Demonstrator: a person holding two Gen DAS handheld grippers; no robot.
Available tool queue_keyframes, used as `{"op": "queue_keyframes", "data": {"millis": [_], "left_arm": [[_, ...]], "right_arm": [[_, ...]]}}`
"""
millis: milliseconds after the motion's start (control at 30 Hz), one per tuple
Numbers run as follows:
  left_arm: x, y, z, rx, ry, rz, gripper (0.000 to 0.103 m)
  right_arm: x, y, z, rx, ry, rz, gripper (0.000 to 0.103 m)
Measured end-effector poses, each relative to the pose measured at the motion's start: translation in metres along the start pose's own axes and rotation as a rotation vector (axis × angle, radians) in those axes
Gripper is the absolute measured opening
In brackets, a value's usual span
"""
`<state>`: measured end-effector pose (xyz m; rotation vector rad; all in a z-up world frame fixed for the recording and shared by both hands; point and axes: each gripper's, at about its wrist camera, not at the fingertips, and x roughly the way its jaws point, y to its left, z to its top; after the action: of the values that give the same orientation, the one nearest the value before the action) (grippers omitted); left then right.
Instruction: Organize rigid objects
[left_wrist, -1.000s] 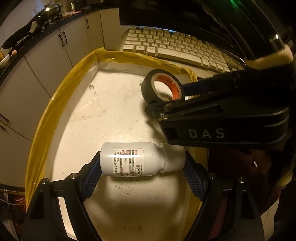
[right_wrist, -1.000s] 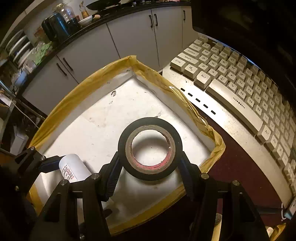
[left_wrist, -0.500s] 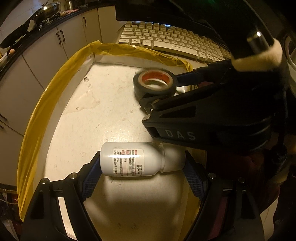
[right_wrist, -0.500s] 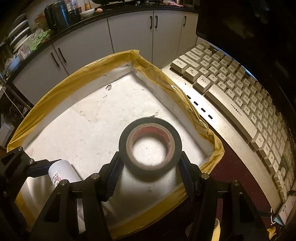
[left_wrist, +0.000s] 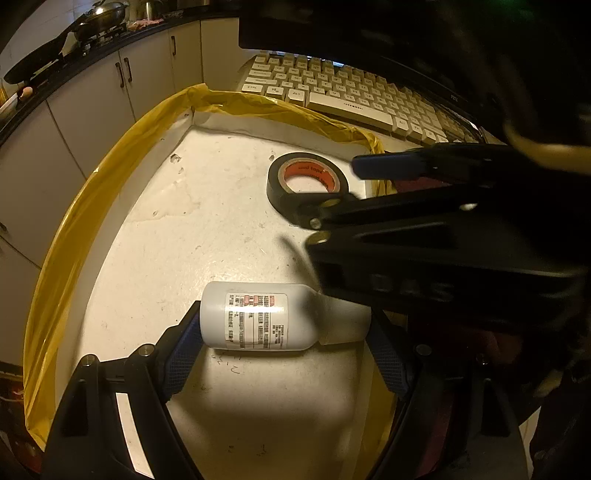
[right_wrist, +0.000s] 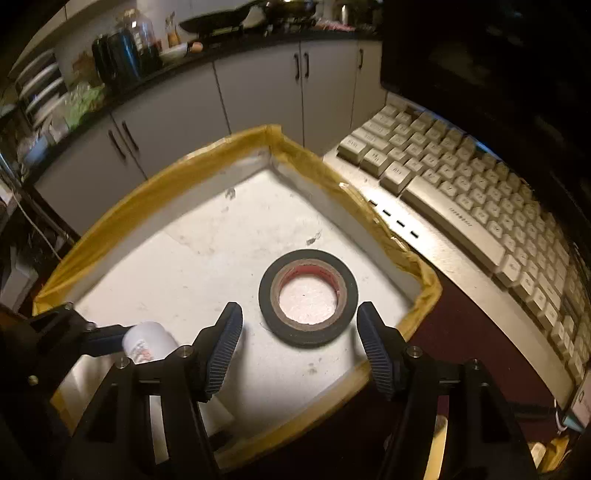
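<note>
A white foam tray with a yellow taped rim (left_wrist: 110, 184) (right_wrist: 184, 162) fills both views. A black tape roll (right_wrist: 308, 299) (left_wrist: 306, 181) lies flat on the tray floor near its right corner. My right gripper (right_wrist: 299, 306) (left_wrist: 343, 188) straddles the roll; its jaws are opening and both pads stand clear of the roll's sides. My left gripper (left_wrist: 282, 323) is shut end to end on a white labelled bottle (left_wrist: 258, 321) lying sideways just above the tray floor. In the right wrist view the bottle (right_wrist: 147, 341) shows at lower left, half hidden.
A beige keyboard (right_wrist: 461, 192) (left_wrist: 351, 99) lies just past the tray's far right rim, with a dark monitor behind it. White kitchen cabinets (right_wrist: 258, 85) stand beyond the tray. Dark red table surface (right_wrist: 461, 332) shows to the right of the tray.
The tape roll, gripped upright above the tray a second ago, tipped flat, came down onto the tray floor, and the right jaws parted from it. The left gripper stayed put with the bottle.
</note>
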<state>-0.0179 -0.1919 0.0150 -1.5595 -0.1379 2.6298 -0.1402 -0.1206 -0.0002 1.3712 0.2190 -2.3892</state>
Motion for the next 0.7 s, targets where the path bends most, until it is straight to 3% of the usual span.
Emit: {"op": "queue_keyframes", "data": {"millis": [267, 700], "left_arm": [[-0.001, -0.003, -0.003, 0.005, -0.013, 0.057, 0.083], [-0.007, 0.003, -0.010, -0.102, 0.022, -0.004, 0.083]], "right_arm": [[-0.037, -0.018, -0.012, 0.132, -0.103, -0.013, 0.068], [-0.069, -0.028, -0.085, 0.251, -0.153, 0.056, 0.081]]}}
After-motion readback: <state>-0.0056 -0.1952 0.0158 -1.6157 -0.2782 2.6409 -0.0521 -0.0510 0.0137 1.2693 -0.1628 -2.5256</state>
